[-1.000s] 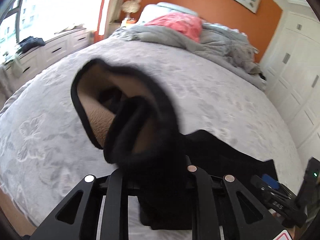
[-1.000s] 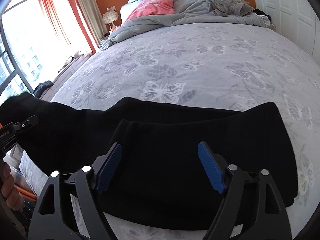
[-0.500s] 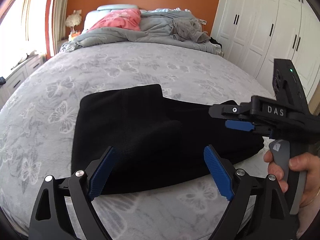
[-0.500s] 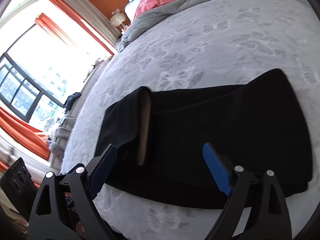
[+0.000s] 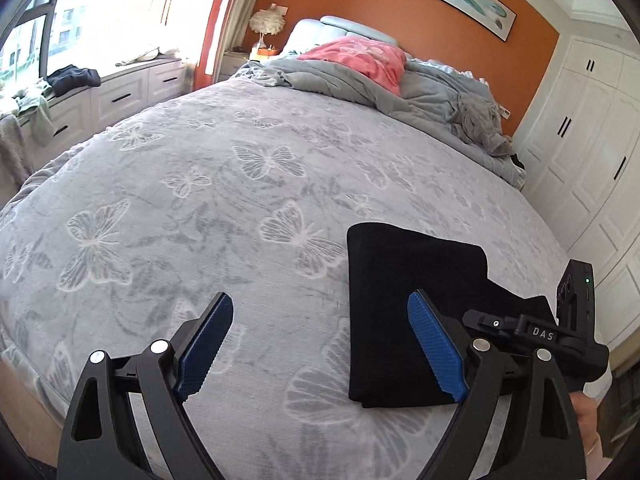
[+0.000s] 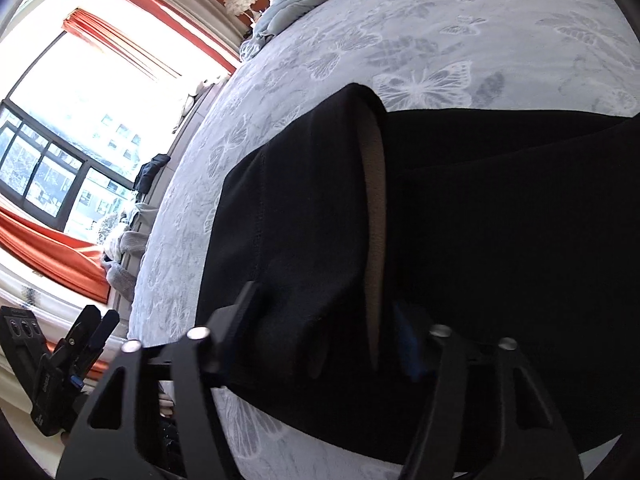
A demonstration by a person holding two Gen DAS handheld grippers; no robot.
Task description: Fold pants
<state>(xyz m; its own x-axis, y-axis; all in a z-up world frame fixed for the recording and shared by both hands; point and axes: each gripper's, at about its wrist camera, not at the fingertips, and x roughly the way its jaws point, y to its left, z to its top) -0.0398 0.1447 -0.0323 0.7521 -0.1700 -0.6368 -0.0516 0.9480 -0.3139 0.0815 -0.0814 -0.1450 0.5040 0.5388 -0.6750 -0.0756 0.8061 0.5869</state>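
Black pants [image 5: 408,280] lie folded on the grey butterfly-print bedspread [image 5: 200,200], near its front right corner. My left gripper [image 5: 320,300] hovers open over bare bedspread just left of them; its right pad [image 5: 436,348] overlaps the pants' left edge. In the right wrist view the pants [image 6: 500,220] fill the frame, and a tan lining strip [image 6: 374,200] shows along the folded-over edge. My right gripper [image 6: 326,320] is closing on that upper layer at the near edge, and the cloth bunches between its jaws. A hand holds its handle [image 5: 584,412].
A crumpled grey duvet [image 5: 420,92] and a pink pillow [image 5: 360,58] lie at the head of the bed. White drawers [image 5: 120,96] with loose clothes run under the window on the left. White wardrobes [image 5: 592,152] stand on the right.
My left gripper let go of the pants' end, opened wide and swung left off the cloth. My right gripper dropped to the folded edge and its jaws closed in around it.
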